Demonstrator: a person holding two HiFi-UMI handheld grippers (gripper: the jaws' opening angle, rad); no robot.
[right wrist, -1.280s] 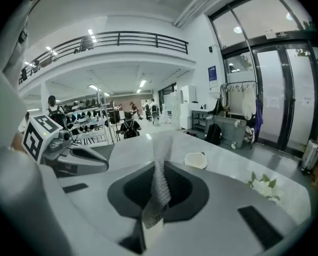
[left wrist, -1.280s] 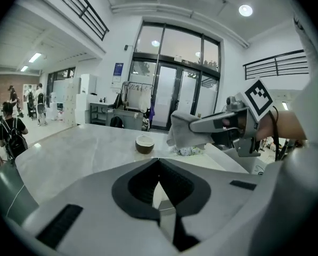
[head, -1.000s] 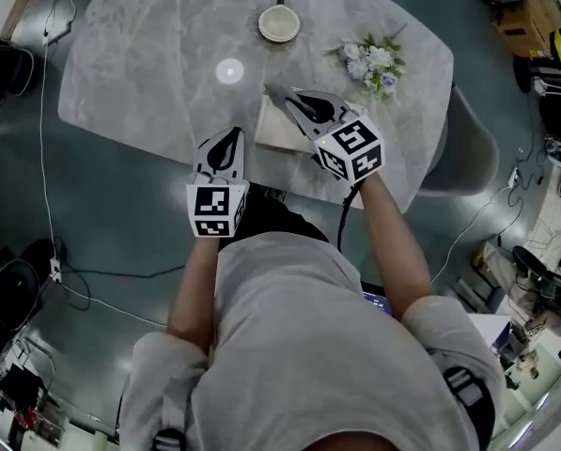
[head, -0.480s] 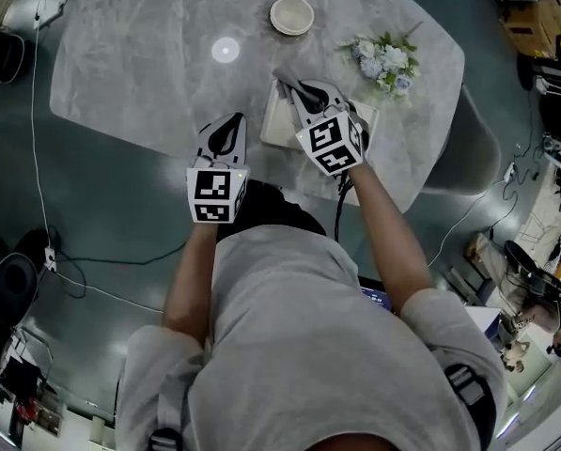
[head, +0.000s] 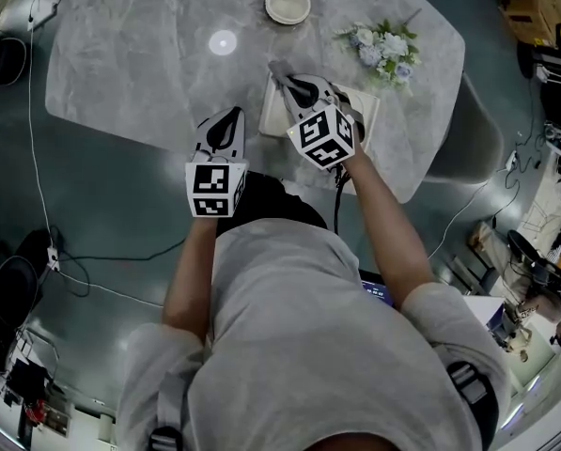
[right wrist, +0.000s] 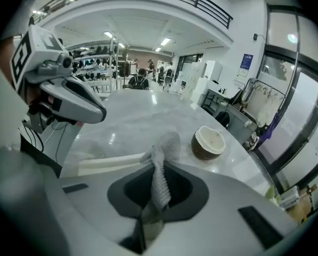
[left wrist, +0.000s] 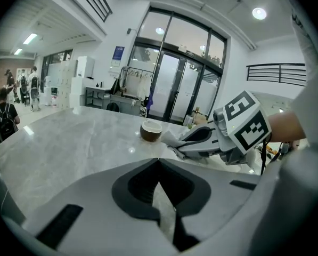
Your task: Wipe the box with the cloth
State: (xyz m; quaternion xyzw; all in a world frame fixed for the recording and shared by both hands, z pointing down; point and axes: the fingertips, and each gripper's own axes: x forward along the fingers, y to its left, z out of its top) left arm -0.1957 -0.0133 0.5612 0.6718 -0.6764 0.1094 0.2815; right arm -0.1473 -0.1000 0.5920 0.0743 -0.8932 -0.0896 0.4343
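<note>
**Right gripper clamping the cloth at the box; left gripper closed on nothing**

**Head view.** I am looking steeply down on a grey marble table (head: pixel 130 54). A flat cream box (head: pixel 272 120) is lying near the table's near edge. The right gripper (head: pixel 289 83) is reaching across the top of the box, its jaw end pointing at the far left corner. A grey cloth (head: pixel 278 69) is sticking out past the jaw tips at that corner. The left gripper (head: pixel 231 120) is sitting just left of the box and apart from it, with its jaw end over the table's near edge. A cup (head: pixel 288 4) is standing further back on the table, and a bunch of flowers (head: pixel 381 47) is lying to the right of the cup.

**Left gripper view.** I am reading the two jaws as pressed together at their tips, with nothing between them. Beyond them the table is running away to the cup. The right gripper is entering from the right, with the cloth at its tip.

**Right gripper view.** I am reading the jaws as clamped on the cloth, which is running up between them as a narrow strip. Its loose end is bunching just ahead of the tips. The box is lying directly below and ahead of the jaws. I cannot tell whether the cloth is touching the box. The cup is standing beyond on the right, and the left gripper is showing at the upper left.
</note>
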